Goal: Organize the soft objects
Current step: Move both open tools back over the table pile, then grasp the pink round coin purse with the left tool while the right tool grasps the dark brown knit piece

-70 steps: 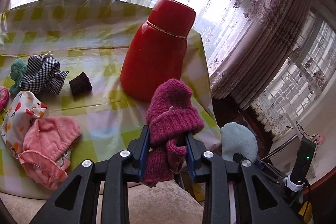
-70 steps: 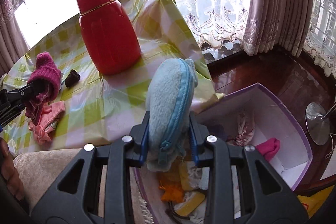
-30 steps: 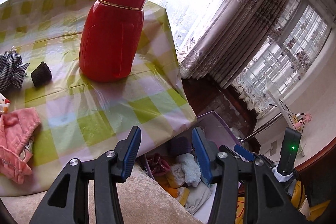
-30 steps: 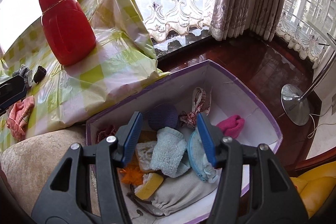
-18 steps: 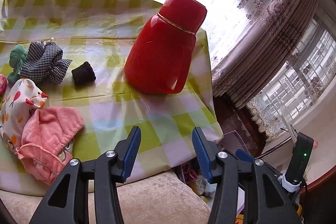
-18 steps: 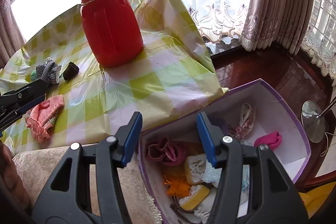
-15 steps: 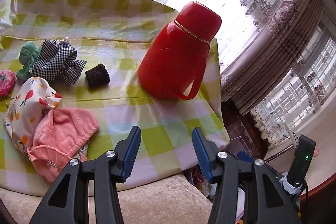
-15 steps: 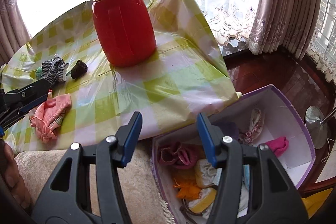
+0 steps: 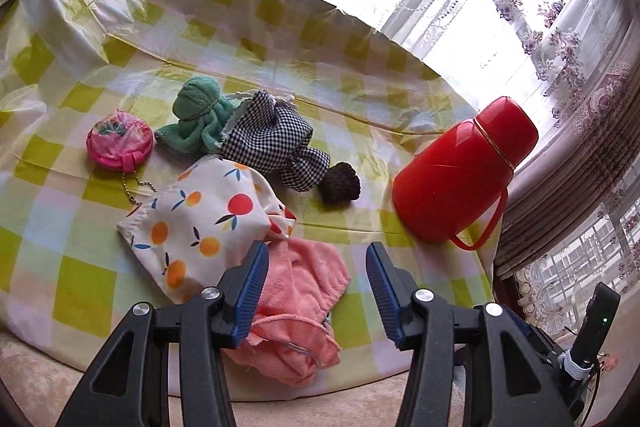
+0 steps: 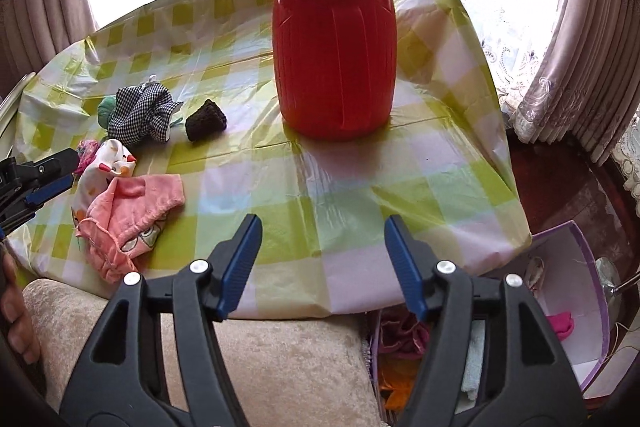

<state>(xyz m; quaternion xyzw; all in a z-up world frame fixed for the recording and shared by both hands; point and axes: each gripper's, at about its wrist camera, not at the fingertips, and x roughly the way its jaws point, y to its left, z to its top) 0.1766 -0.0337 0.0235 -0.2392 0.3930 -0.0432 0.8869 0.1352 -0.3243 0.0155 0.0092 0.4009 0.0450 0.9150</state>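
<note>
My left gripper (image 9: 316, 267) is open and empty, just above a crumpled pink cloth (image 9: 296, 311) at the table's near edge. Beside the cloth lie a white fruit-print pouch (image 9: 200, 223), a black-and-white checked pouch (image 9: 272, 143), a green knitted item (image 9: 196, 111), a round pink purse (image 9: 119, 141) and a small dark knitted piece (image 9: 340, 183). My right gripper (image 10: 322, 251) is open and empty over the near table edge. The pink cloth (image 10: 136, 211), checked pouch (image 10: 142, 117) and dark piece (image 10: 206, 125) lie to its left. The left gripper (image 10: 44, 173) shows at the left edge.
A tall red thermos (image 10: 334, 55) stands on the green checked tablecloth (image 10: 360, 187); it also shows in the left wrist view (image 9: 460, 183). A purple-rimmed white box (image 10: 576, 307) holding soft items sits on the floor at lower right. A beige cushion (image 10: 260, 363) lies below the grippers. Curtains hang behind.
Both grippers have swung left from the box toward the table. The left gripper has come down over the pink cloth. Both stay open and empty.
</note>
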